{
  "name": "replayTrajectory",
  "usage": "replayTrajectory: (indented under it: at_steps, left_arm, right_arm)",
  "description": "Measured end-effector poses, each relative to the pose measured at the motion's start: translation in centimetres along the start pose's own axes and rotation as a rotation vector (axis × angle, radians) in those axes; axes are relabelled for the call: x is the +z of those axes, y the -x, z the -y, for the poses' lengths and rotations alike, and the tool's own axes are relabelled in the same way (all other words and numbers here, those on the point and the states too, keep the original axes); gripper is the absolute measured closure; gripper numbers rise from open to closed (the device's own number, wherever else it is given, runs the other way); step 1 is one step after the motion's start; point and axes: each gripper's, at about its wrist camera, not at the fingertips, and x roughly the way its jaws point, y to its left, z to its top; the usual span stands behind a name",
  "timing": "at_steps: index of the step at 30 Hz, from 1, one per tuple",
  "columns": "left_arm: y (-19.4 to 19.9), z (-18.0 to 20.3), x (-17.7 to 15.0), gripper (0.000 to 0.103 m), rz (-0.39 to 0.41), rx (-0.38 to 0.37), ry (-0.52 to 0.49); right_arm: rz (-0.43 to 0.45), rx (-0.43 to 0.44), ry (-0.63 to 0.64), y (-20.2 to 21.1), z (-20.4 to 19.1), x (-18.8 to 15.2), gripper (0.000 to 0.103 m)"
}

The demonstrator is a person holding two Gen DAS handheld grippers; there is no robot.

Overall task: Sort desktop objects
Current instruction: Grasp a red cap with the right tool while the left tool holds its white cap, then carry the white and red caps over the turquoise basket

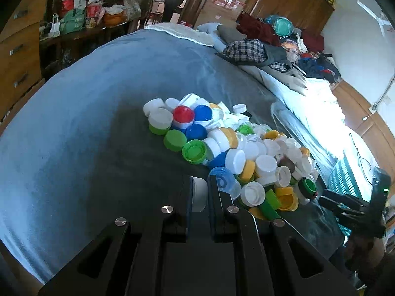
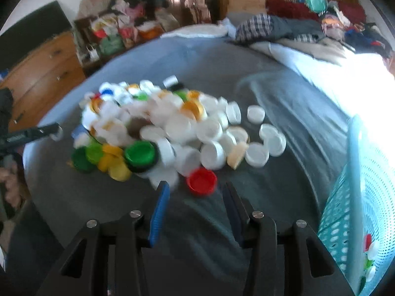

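Left tongs [image 1: 201, 193] pinch a white bottle cap [image 1: 198, 194] on edge, just short of the heap of bottle caps [image 1: 229, 153] on the grey bed cover [image 1: 98, 113]. Right tongs [image 2: 195, 197] stand apart with nothing between them, a red cap [image 2: 202, 181] lying open side up just ahead. Only the right wrist view shows inside the teal perforated basket [image 2: 345, 212], where a few caps lie. One red-topped cap [image 1: 183, 114] and two blue domed ones [image 1: 203, 112] show in the left view.
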Motion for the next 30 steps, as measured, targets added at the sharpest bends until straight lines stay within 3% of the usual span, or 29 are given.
replayTrajectory:
  at_steps: [5, 7, 19, 30]
  left_arm:
    - [1.1, 0.5, 0.1, 0.094, 0.016, 0.013, -0.029]
    - [1.8, 0.9, 0.3, 0.094, 0.028, 0.028, -0.047]
    - [4.4, 5.8, 1.7, 0.094, 0.082, -0.019, -0.13]
    - [3.2, 16.2, 3.0, 0.094, 0.056, -0.147, -0.266]
  right_arm:
    - [-0.037, 0.012, -0.013, -2.4, 0.4, -0.3, 0.057]
    - [-0.031, 0.011, -0.001, -2.3, 0.2, -0.4, 0.076]
    - [0.125, 0.025, -0.011, 6.4, -0.8, 0.2, 0.075]
    - [0.2, -0.024, -0.071, 13.7, 2.4, 0.1, 0.075]
